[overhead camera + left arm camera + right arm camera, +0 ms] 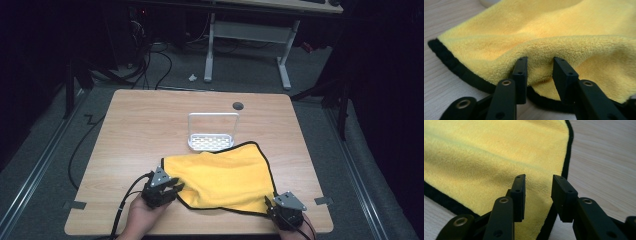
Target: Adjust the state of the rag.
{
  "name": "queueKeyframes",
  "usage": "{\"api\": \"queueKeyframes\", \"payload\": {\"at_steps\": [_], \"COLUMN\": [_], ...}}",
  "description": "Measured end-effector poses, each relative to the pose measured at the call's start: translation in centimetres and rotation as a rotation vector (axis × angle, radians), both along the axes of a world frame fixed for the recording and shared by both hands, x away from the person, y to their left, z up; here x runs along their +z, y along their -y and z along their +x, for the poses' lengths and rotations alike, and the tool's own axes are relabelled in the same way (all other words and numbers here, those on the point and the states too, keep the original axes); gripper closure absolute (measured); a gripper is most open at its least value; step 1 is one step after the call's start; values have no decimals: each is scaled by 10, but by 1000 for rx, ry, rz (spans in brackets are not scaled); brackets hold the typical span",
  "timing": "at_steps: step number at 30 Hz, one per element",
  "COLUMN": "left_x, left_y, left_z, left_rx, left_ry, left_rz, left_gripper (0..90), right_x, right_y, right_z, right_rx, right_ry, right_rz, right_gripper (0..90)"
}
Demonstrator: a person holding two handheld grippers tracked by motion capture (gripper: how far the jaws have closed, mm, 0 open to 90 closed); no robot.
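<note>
Both grippers stand with jaws apart around near corners of the yellow cloth point(225, 175): left gripper point(540, 72), right gripper point(539, 192). Push deeper past the black hem before closing, I think.

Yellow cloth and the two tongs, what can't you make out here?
- High view: the yellow cloth covers the near edge of the white rack.
- Left gripper view: a raised fold hides the cloth behind it.
- High view: right tongs cut off by the bottom edge.
</note>
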State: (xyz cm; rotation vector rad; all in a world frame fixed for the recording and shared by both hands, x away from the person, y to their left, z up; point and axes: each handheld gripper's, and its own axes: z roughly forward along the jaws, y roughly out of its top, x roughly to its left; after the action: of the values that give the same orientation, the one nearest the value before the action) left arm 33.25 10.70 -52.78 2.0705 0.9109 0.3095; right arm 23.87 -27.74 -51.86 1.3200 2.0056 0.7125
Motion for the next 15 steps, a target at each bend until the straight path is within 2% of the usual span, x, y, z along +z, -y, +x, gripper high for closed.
{"api": "queueKeyframes", "payload": {"at_steps": [1, 3, 5, 6, 7, 12, 15], "left_x": [0, 1, 1, -2, -3, -1, -1], "left_y": [0, -1, -3, -6, -8, -14, -17], "left_z": [-2, -10, -15, -23, -26, -34, -49], "left_rx": [11, 23, 26, 32, 41, 67, 67], "left_ry": [8, 26, 27, 7, 3, -27, -7], "left_rz": [-4, 22, 39, 76, 72, 87, 116], "left_gripper": [625, 580, 530, 509, 490, 497, 503], "right_x": [-1, -3, -4, -4, -5, -5, -5], "right_y": [-1, -1, 0, 0, 0, 1, 2], "right_z": [0, 1, 1, 1, 2, 3, 2], "right_rx": [3, 6, 4, 7, 8, 7, 11], "right_ry": [-6, -17, -24, -24, -25, -34, -33], "right_rz": [-4, -2, 5, 0, -3, 4, 5], "right_gripper": [643, 643, 642, 642, 642, 640, 640]}}
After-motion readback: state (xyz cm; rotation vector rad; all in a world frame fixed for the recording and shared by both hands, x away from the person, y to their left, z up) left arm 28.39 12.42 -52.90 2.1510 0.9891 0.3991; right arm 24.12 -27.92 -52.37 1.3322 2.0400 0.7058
